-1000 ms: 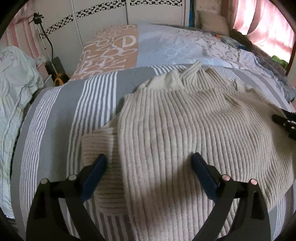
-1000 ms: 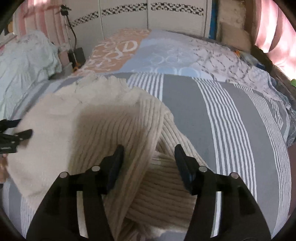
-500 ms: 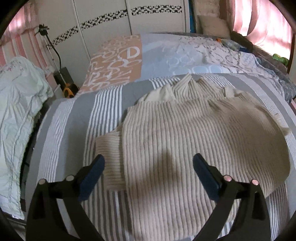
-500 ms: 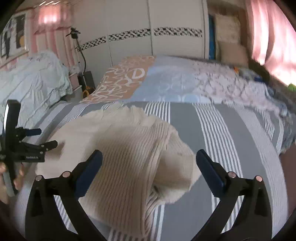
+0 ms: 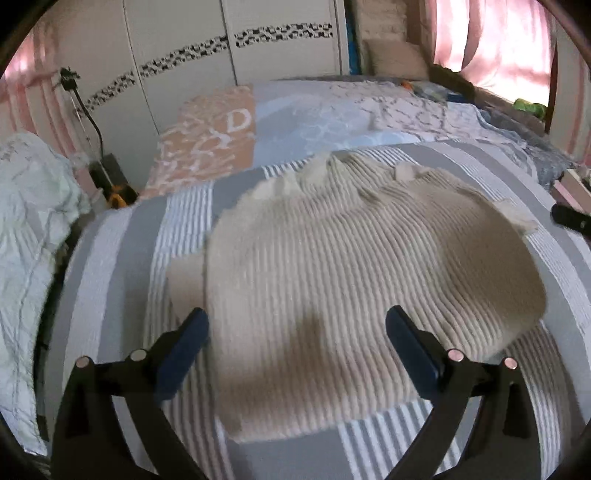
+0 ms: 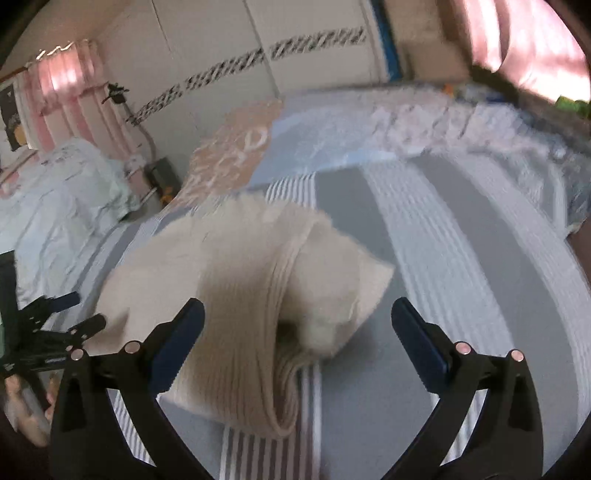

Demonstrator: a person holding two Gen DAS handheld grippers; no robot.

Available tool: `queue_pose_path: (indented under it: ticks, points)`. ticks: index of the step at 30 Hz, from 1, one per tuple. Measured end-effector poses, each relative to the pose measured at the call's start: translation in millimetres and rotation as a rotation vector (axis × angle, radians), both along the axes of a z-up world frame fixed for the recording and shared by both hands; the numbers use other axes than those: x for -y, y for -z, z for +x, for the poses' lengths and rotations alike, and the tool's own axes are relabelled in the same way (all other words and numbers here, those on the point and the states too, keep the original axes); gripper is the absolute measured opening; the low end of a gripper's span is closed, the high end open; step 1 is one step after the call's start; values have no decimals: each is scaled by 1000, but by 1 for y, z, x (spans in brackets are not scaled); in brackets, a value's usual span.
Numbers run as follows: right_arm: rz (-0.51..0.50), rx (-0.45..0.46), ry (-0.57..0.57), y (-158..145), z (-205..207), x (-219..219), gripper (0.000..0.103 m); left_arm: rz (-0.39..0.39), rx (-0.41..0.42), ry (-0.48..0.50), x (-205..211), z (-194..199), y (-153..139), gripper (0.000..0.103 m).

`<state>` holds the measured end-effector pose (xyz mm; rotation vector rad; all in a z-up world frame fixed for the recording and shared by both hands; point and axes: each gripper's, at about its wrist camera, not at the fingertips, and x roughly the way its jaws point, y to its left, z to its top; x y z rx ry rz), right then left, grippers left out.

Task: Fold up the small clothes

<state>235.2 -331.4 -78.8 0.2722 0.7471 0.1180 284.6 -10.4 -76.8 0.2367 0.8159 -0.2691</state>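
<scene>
Left gripper (image 5: 297, 334) hung wide open and empty at lower centre, over the cream ribbed knit sweater (image 5: 354, 280) on the grey-and-white striped bedspread (image 5: 122, 258), probably between folds. Right gripper (image 6: 297, 325) likewise gaped empty, the sweater's doubled edge (image 6: 280, 332) between its jaws.

a wide bed under a grey-and-white striped cover (image 5: 122, 258), white wardrobe doors with a black-patterned band (image 5: 236, 40) behind, pink sunlit curtains (image 5: 491, 33), a crumpled pale green quilt (image 5: 26, 221) at left.
</scene>
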Motion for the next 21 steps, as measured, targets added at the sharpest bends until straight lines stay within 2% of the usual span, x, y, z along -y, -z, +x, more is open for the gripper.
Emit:
queue_pose_path:
  ticks: [4, 6, 12, 15, 18, 21]
  points:
    - [19, -54, 12, 20, 4, 2, 100, -1, -31, -16, 2, 2, 5, 97]
    - [37, -93, 21, 32, 10, 4, 100, 31, -22, -45, 5, 6, 8, 97]
    - [66, -122, 17, 53, 26, 0, 100, 56, -35, -77, 13, 18, 19, 97]
    - [84, -136, 2, 60, 33, -2, 100, 45, -65, -103, 9, 29, 26, 97]
    - [58, -147, -21, 64, 44, -8, 92, 42, -93, -118, 4, 40, 34, 97]
    - [44, -133, -36, 61, 50, -11, 81, 77, -84, -129, 4, 44, 38, 97]
